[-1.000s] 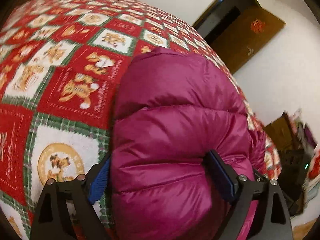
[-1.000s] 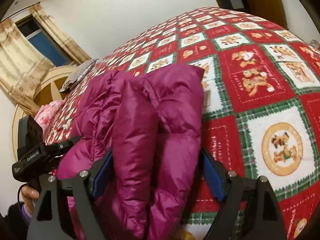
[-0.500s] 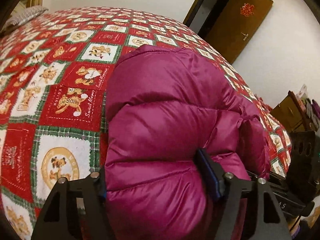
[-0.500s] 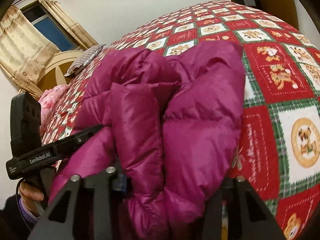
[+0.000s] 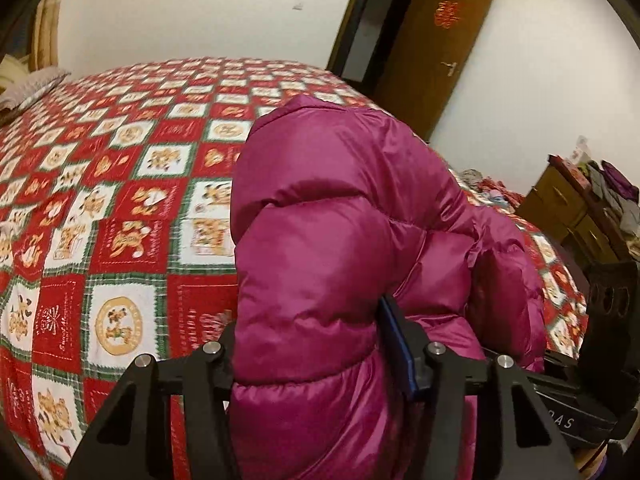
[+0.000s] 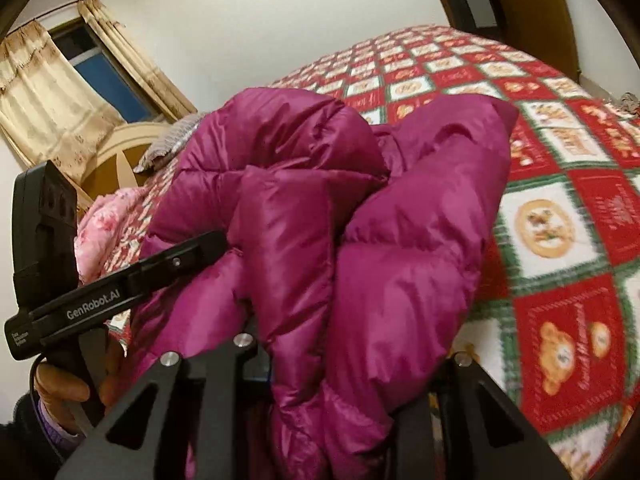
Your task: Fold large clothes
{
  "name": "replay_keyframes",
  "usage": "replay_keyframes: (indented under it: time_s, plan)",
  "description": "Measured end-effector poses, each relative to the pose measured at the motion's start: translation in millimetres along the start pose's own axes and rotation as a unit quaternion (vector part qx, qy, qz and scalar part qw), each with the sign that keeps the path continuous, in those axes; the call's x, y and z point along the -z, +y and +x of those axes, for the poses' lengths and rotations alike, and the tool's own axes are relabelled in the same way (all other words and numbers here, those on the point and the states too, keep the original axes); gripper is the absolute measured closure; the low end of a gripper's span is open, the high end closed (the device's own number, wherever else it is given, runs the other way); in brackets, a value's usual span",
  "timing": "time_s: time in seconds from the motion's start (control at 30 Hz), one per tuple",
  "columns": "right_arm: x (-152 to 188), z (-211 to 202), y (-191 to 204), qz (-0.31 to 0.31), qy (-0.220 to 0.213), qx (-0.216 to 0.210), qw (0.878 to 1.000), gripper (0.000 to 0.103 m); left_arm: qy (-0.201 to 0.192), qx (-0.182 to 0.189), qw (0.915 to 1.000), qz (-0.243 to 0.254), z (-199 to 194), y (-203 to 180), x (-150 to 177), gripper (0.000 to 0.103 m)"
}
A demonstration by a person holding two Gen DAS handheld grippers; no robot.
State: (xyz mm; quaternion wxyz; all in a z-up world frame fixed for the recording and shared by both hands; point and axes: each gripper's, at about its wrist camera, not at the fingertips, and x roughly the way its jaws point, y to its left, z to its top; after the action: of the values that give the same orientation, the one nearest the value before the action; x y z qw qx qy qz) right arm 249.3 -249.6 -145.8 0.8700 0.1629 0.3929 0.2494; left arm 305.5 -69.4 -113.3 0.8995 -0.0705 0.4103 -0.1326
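Observation:
A puffy magenta down jacket [image 5: 340, 248] is bunched and lifted above the red patterned bedspread [image 5: 120, 200]. My left gripper [image 5: 312, 364] is shut on a thick fold of it; the blue pad of one finger [image 5: 396, 352] presses into the fabric. In the right wrist view the same jacket [image 6: 340, 240] fills the middle. My right gripper [image 6: 352, 364] is shut on another thick fold, its fingertips buried in the fabric. The left gripper also shows in the right wrist view [image 6: 120, 288], held by a hand at the jacket's left side.
The bed fills both views. A brown door [image 5: 436, 52] stands open behind it. A cluttered wooden cabinet [image 5: 580, 208] is at the right. A headboard [image 6: 120, 152], pillows and a curtained window [image 6: 100, 72] lie at the bed's far end.
Both grippers have closed tighter on the jacket and raised it off the bedspread. The two grippers have moved closer together, bunching the jacket between them.

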Motion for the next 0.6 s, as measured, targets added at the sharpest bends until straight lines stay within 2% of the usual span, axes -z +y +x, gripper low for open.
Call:
replay_keyframes:
  time_s: [0.33,0.6]
  plan:
    - [28,-46,-18,0.026,-0.029,0.029,0.999,0.073,0.01,0.014,0.9987,0.048,-9,-51,19,0.047]
    - [45,-70,-24,0.026,-0.035,0.053,0.998,0.073,0.025,0.038,0.9976,0.052,-13,-72,36,0.047]
